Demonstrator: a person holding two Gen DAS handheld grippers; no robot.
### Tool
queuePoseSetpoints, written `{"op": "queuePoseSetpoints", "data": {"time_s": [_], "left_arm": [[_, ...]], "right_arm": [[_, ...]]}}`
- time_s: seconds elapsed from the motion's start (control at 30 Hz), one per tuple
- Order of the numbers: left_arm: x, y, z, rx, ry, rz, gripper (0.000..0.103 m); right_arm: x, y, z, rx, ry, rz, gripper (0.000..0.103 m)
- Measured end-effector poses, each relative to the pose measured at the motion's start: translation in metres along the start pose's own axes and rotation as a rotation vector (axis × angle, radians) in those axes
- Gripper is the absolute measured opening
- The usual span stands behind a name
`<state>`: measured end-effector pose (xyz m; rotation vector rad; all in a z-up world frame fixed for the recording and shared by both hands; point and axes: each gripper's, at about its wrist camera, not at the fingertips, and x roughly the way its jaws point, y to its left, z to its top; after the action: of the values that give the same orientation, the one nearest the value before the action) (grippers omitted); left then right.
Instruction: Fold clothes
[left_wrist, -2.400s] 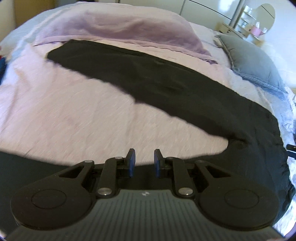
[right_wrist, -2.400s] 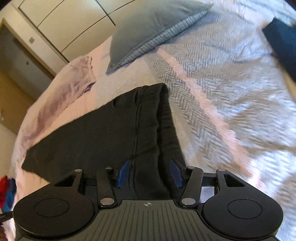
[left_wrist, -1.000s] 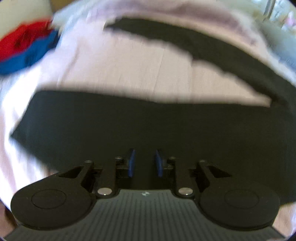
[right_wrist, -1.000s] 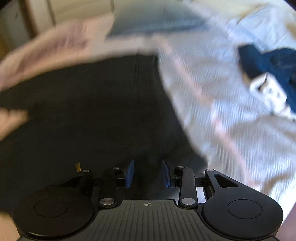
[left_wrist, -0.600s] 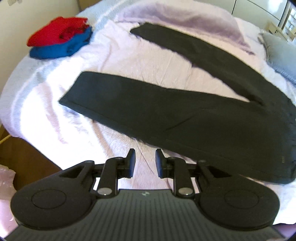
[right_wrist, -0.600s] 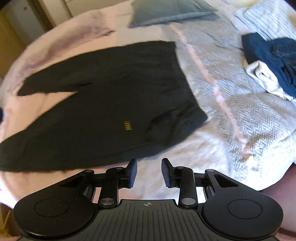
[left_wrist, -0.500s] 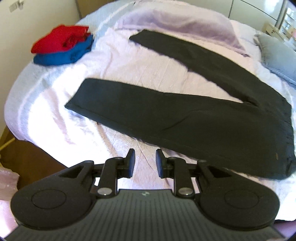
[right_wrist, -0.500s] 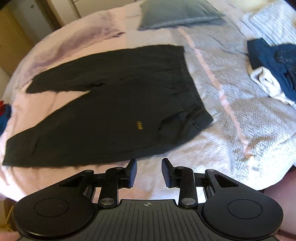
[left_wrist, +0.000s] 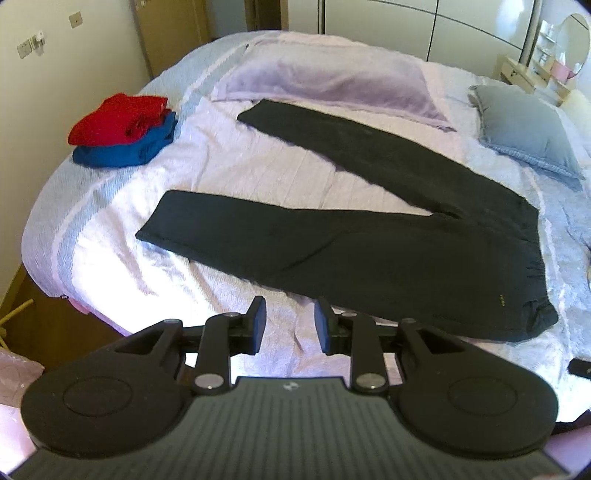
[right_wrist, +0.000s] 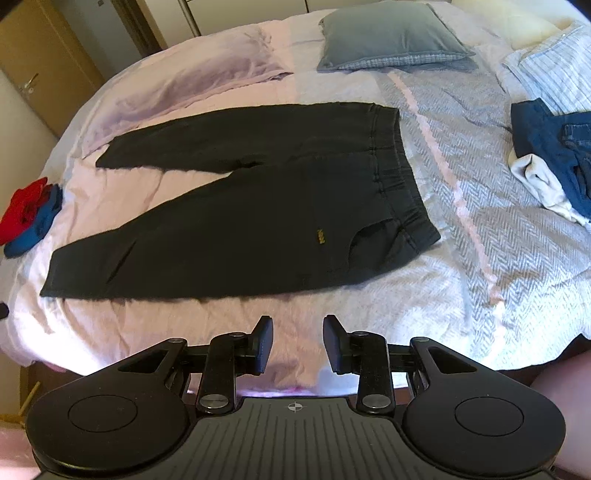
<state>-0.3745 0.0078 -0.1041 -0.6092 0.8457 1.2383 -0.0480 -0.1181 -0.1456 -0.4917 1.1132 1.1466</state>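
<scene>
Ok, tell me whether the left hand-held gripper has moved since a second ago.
Yes. The left hand-held gripper has pulled up and back from the black trousers, its open jaws now over the bed edge.

Matt black cloth trousers (right_wrist: 236, 206) on a textured woven bedspread (right_wrist: 480, 229) (herringbone weave); matt black plastic fingers (right_wrist: 264, 341).

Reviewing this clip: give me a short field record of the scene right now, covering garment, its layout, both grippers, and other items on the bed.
garment: black trousers
layout: spread flat on the bed, legs apart in a V, unfolded
left gripper: open, empty, jaws just opened further, above the bed edge
right gripper: open, empty, clear of the trousers
folded stack: red garment on blue garment
other: grey pillow, denim pile
</scene>
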Motion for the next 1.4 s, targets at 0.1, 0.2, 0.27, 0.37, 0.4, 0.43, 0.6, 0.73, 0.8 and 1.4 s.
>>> {"op": "queuePoseSetpoints", "data": {"time_s": [0.1, 0.2, 0.27, 0.37, 0.4, 0.43, 0.6, 0.73, 0.8, 1.4], "left_arm": [[-0.011, -0.002, 0.001, 0.01, -0.013, 0.001, 0.026], [-0.016, -0.003, 0.003, 0.021, -0.022, 0.001, 0.026], [-0.018, -0.004, 0.006, 0.025, -0.027, -0.001, 0.026], [-0.015, -0.002, 0.01, 0.024, -0.027, -0.005, 0.027], [-0.013, -0.001, 0.011, 0.023, -0.026, -0.006, 0.027], [-0.012, 0.0, 0.012, 0.022, -0.025, -0.006, 0.027], [0.007, 0.01, 0.02, 0.011, -0.002, 0.002, 0.027], [0.025, 0.024, 0.029, -0.008, 0.012, 0.006, 0.027], [0.038, 0.036, 0.034, -0.033, 0.012, -0.007, 0.031], [0.237, 0.245, 0.032, -0.653, 0.102, 0.081, 0.034]], "right_arm": [[-0.005, 0.002, -0.003, -0.004, 0.004, 0.004, 0.034], [-0.009, 0.003, -0.006, -0.005, 0.007, 0.007, 0.034], [-0.011, 0.003, -0.006, 0.001, 0.01, 0.004, 0.034], [-0.01, 0.004, -0.003, 0.007, 0.017, -0.002, 0.034], [-0.009, 0.004, -0.003, 0.009, 0.019, -0.005, 0.034], [-0.008, 0.005, -0.002, 0.01, 0.021, -0.007, 0.034], [0.008, 0.011, 0.006, 0.017, 0.048, -0.027, 0.034], [0.02, 0.025, 0.017, 0.004, 0.064, -0.028, 0.034], [0.028, 0.031, 0.024, 0.009, 0.07, -0.028, 0.034], [0.131, -0.082, 0.01, 0.657, 0.039, -0.047, 0.056]]}}
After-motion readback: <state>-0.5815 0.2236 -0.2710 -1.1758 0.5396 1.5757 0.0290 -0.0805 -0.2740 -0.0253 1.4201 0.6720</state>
